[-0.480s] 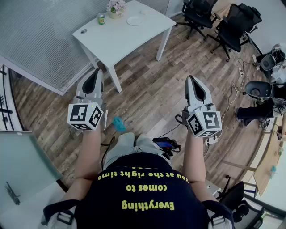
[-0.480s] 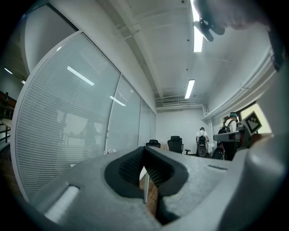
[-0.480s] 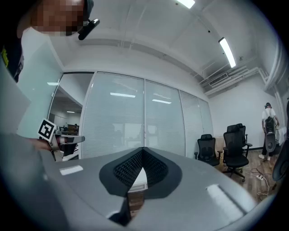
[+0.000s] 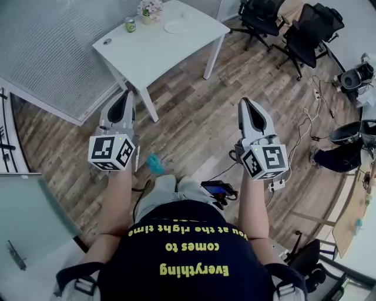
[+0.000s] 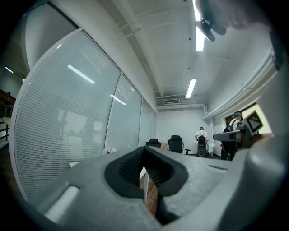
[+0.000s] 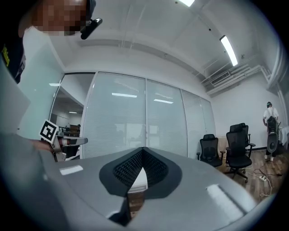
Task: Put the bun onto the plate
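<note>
1. The left gripper (image 4: pixel 127 94) is held level over the wooden floor (image 4: pixel 194 123), pointing at the near corner of the white table (image 4: pixel 158 56). In the left gripper view its jaws are pressed together at the tips, with nothing between them.
2. On the table's far side, from left to right, stand a green can (image 4: pixel 130 24), a flower pot (image 4: pixel 150 10) and the white plate (image 4: pixel 176 26). The plate is well apart from both grippers. I cannot pick out the bun in any view.
3. The right gripper (image 4: pixel 244 102) is also level, to the right of the table. In the right gripper view its jaws are closed tight on nothing.
4. Black office chairs (image 4: pixel 305 35) stand at the far right.
</note>
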`<state>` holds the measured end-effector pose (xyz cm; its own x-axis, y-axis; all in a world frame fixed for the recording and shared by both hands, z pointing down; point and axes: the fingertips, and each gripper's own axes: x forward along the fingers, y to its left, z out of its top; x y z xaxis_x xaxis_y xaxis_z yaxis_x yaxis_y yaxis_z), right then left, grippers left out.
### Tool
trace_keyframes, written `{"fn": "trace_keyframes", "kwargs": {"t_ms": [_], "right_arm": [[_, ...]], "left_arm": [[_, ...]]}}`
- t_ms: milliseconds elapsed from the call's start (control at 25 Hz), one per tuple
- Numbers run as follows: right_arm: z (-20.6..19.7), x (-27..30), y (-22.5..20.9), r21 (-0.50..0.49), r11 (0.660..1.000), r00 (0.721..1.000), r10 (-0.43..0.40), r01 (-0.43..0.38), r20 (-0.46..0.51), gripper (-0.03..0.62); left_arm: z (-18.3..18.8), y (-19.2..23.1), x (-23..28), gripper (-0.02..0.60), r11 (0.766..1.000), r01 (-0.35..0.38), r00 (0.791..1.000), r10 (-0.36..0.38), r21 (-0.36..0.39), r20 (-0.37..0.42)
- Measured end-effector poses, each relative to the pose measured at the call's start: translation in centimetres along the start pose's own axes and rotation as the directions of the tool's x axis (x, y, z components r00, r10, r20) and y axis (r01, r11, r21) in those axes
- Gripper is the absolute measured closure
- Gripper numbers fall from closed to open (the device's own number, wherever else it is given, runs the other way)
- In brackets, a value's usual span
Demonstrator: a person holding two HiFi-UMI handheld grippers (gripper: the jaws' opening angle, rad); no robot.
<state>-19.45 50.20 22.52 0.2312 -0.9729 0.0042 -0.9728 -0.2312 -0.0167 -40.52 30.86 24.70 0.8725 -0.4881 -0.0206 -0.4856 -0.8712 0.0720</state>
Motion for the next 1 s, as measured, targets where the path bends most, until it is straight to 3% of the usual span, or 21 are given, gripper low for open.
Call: {"fn": "trace_keyframes", "kwargs": {"t_ms": [560,1000], "right_arm": [[0.0,2.4,-3.1,0.017,0.999,0.999,0.035,-0.035,0.016,0.589],[-0.2,8.3,-4.3,0.007,0.999,0.999,0.051,-0.051,0.020,0.589]], "left_arm": [[-0.3,-1.2,3.5,0.581,0.999,-0.034,0.999,0.034,0.001,0.011],[-0.8,-0.1,8.8,0.581,0.999,-0.033,0.999,0.033,0.012,0.018]]}}
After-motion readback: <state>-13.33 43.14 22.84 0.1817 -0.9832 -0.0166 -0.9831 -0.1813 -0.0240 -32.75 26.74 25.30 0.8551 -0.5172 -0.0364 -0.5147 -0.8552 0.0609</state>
